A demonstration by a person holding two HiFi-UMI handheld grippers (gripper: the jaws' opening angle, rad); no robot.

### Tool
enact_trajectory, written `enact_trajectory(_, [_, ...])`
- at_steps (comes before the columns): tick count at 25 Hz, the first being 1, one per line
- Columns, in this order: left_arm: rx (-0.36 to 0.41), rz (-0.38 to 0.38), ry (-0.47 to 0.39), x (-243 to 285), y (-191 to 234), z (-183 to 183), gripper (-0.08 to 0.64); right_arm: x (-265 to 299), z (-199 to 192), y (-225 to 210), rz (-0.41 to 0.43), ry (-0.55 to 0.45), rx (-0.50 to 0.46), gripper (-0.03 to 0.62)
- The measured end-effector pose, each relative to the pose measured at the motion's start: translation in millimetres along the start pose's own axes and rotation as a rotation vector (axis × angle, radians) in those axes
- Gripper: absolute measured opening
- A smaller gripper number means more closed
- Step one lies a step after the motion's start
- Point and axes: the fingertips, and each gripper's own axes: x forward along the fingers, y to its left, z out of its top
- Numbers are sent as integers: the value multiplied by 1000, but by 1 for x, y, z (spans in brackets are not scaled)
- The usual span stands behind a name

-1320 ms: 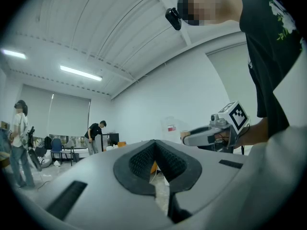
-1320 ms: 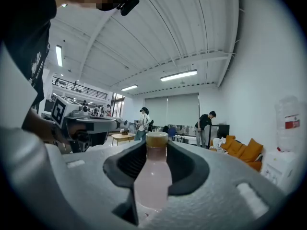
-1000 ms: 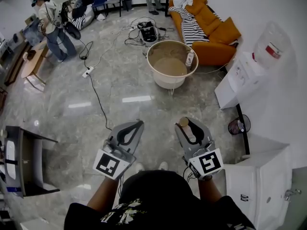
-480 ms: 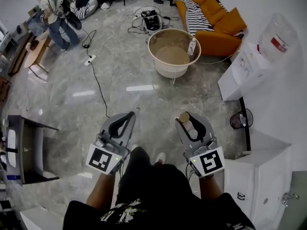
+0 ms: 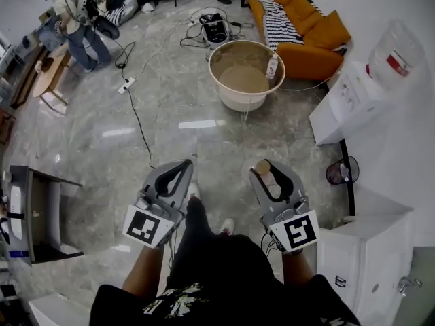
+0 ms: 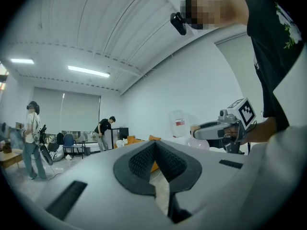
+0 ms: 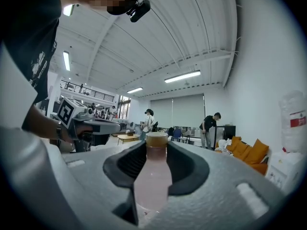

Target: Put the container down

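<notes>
The container is a pale pink bottle (image 5: 267, 176) with a tan cap. It stands upright between the jaws of my right gripper (image 5: 268, 170), which is shut on it. In the right gripper view the bottle (image 7: 152, 176) fills the gap between the dark pads, its cap at the jaw tips. My left gripper (image 5: 185, 164) is held level beside it, shut, with nothing in it; its pads (image 6: 136, 164) meet at the tips. Both grippers hang over the marble floor, well short of the round beige tub (image 5: 231, 104).
A second bottle (image 5: 272, 65) leans on the tub's rim. Behind the tub is an orange sofa (image 5: 306, 32), at right a water dispenser (image 5: 367, 90) and a white cabinet (image 5: 367, 250). A black cable (image 5: 139, 141) crosses the floor. A person (image 5: 71, 26) stands far left.
Both grippers have sunk slightly, the bottle still gripped in the right one. The person's leg and shoe have come forward between them, and the tub now sits higher in the head view.
</notes>
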Motion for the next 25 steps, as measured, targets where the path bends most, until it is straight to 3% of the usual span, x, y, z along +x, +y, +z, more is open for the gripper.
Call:
enact_trajectory(10, [8,15,-25,26,51,6,12,59,10,-13,30,-16,-19,127])
enact_trajectory(25, [-3,82,-15,54,188,11,12,205,23,-24,94,-27,7,126])
